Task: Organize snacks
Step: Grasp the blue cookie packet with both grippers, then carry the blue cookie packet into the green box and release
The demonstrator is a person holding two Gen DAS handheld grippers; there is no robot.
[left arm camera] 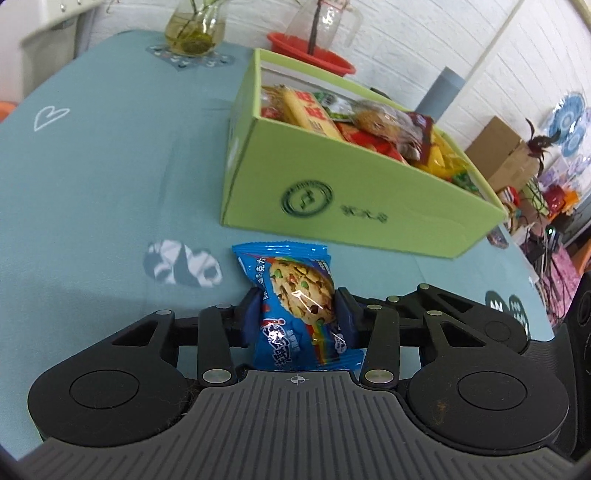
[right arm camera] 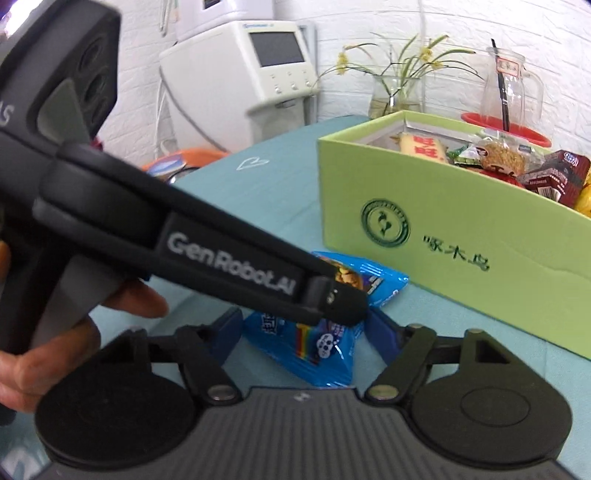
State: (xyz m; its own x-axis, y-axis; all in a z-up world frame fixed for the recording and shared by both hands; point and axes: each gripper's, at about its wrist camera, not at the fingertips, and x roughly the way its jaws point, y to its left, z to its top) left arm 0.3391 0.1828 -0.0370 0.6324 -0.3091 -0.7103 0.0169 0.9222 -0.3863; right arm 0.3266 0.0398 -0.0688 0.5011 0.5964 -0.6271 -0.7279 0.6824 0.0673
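Note:
A blue cookie packet (left arm camera: 299, 291) lies on the teal tablecloth (left arm camera: 110, 184), just in front of an open green box (left arm camera: 369, 206) full of several snack packs. My left gripper (left arm camera: 298, 314) is shut on the packet, with its blue pads pressing both sides. In the right wrist view the same packet (right arm camera: 306, 350) sits between the pads of my right gripper (right arm camera: 304, 332), whose tips meet its two side edges. One of the left gripper's fingers (right arm camera: 229, 251) crosses over the packet from the upper left. A hand (right arm camera: 37, 362) holds that gripper. The green box (right arm camera: 480, 258) stands directly behind.
At the table's far edge stand a glass vase with stems (left arm camera: 195, 29) and a red bowl holding a glass jug (left arm camera: 314, 51). A white machine (right arm camera: 240, 74) stands by the brick wall. Cardboard boxes (left arm camera: 506, 151) and clutter lie beyond the table's right edge.

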